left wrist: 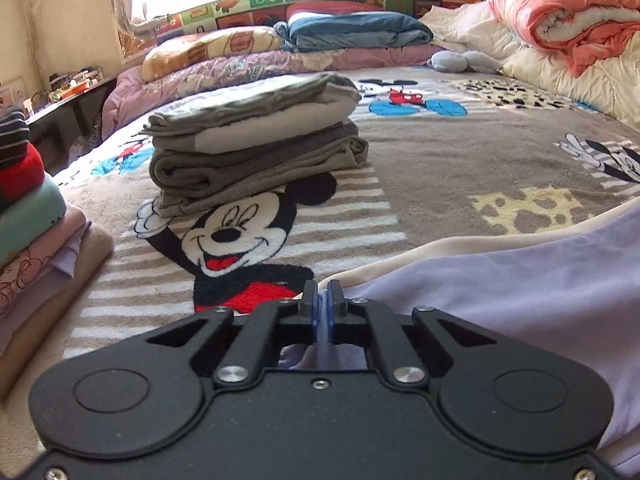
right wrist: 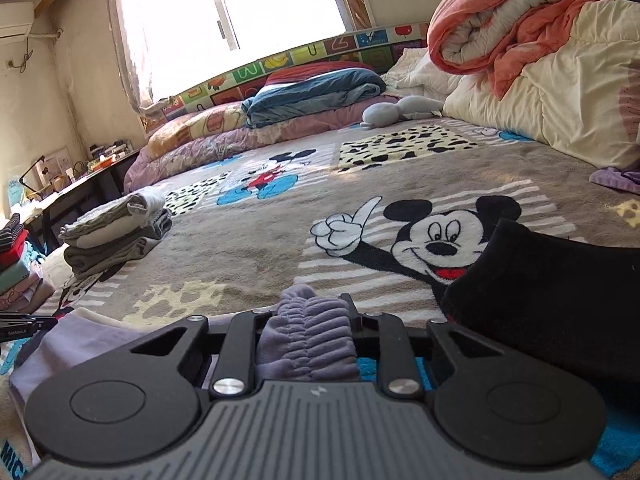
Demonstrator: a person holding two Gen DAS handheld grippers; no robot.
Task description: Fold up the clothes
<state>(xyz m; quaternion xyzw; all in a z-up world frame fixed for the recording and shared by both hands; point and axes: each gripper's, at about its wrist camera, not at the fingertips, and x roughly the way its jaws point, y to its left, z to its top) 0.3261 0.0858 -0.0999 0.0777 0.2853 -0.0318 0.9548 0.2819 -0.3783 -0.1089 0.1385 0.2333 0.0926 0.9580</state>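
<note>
1. Left wrist view: two folded stacks done, grey stack [left wrist: 256, 140] far on the blanket [left wrist: 440, 168], mixed stack [left wrist: 36, 224] at left. Left gripper [left wrist: 321, 308] pinched shut on lilac garment [left wrist: 520, 280], smooth, near right, yet unfolded.
2. Right wrist view: right gripper [right wrist: 310, 320] clamped on the garment's ribbed, bunched edge [right wrist: 308, 332]; black cloth [right wrist: 560, 300] lying right.

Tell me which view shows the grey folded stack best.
Left wrist. The grey folded stack sits near centre, large, each folded layer distinct on the cartoon blanket. The right wrist view has the same stack small, at the far left edge, layers harder to separate.
</note>
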